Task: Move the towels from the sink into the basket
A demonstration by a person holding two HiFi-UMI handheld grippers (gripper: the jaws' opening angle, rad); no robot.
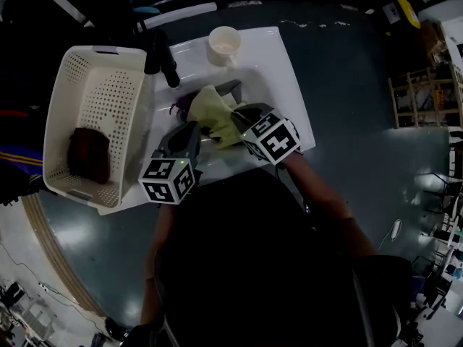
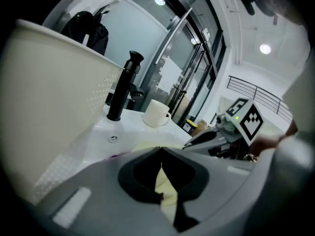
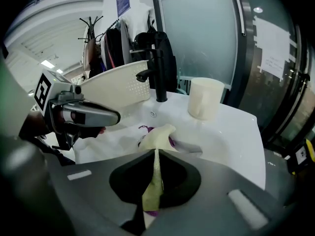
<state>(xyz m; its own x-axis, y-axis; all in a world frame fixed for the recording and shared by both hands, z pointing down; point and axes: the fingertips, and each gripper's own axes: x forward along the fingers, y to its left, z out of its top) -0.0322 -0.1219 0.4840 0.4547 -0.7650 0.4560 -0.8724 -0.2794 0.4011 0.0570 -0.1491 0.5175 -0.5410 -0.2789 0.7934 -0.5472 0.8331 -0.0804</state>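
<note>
A yellow-green towel (image 1: pixel 213 110) hangs bunched above the white sink (image 1: pixel 282 71). My right gripper (image 1: pixel 233 100) is shut on it, and in the right gripper view the cloth (image 3: pixel 157 136) runs pinched between its jaws (image 3: pixel 156 151). My left gripper (image 1: pixel 194 127) sits at the towel's near left edge. Its jaws (image 2: pixel 161 151) meet at the tips with a strip of yellow cloth (image 2: pixel 167 191) caught between them. Part of a purple towel (image 1: pixel 181 105) shows in the sink under the yellow one. The white perforated basket (image 1: pixel 65 71) stands left of the sink with a dark red towel (image 1: pixel 88 154) in it.
A black faucet (image 1: pixel 163 55) rises at the sink's back left, close to the basket's wall. A cream cup (image 1: pixel 224 44) stands on the sink's back rim. The sink unit sits on a dark floor, with chairs and clutter far right.
</note>
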